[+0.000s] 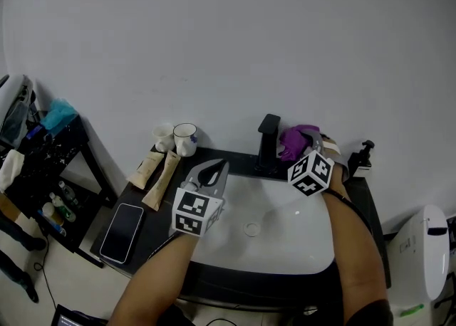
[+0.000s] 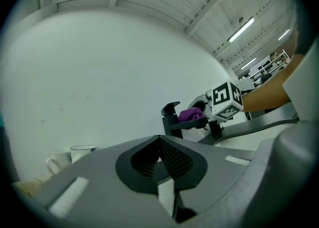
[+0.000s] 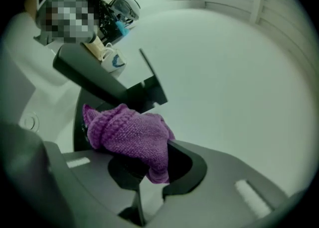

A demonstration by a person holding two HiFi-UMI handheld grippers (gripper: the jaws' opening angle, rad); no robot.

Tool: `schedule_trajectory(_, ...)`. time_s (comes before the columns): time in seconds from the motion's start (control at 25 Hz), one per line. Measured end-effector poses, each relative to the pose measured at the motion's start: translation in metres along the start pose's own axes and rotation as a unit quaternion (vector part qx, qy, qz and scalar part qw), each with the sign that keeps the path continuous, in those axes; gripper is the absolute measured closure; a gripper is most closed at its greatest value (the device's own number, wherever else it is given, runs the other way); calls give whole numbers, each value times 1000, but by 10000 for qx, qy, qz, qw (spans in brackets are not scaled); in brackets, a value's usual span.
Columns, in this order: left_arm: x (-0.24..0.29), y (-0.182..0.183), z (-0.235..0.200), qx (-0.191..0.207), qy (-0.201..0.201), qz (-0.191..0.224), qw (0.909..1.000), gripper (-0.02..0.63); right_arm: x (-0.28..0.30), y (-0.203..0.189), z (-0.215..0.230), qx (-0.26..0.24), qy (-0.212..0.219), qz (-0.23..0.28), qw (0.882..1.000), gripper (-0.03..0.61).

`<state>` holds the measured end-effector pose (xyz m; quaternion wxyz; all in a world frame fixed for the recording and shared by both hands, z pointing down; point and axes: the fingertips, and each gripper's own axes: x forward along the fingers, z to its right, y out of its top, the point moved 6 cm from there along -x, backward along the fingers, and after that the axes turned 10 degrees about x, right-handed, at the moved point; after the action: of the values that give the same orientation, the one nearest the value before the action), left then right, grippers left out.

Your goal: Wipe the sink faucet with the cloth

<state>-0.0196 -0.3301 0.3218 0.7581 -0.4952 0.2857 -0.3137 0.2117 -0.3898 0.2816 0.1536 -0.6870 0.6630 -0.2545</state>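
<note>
- While right gripper (image 3: 144, 170) pinches purple cloth (image 3: 132, 135) beside faucet (image 3: 89, 80), a shallow bite may let it slip free under rubbing.
- Jaws of left gripper (image 2: 162, 165): together, empty.

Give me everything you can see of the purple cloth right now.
The purple cloth is knitted, soft-looking fabric, bunched into a wad. The right hand-held gripper is shut on it, one fold hanging down between the jaws. It sits by the black faucet, seemingly against its spout, at the back of the white sink.
</note>
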Motion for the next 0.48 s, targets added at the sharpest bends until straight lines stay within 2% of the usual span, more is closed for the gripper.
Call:
schedule_trajectory(0.32,2,1,1,58,-13,9,10000,597,13,-38,-60,-520,639,-433,9957,523)
schedule_trajectory(0.48,3,0,3,72,-55,-14,10000,597,7,-42,-72,-439,840,-508,9942,523)
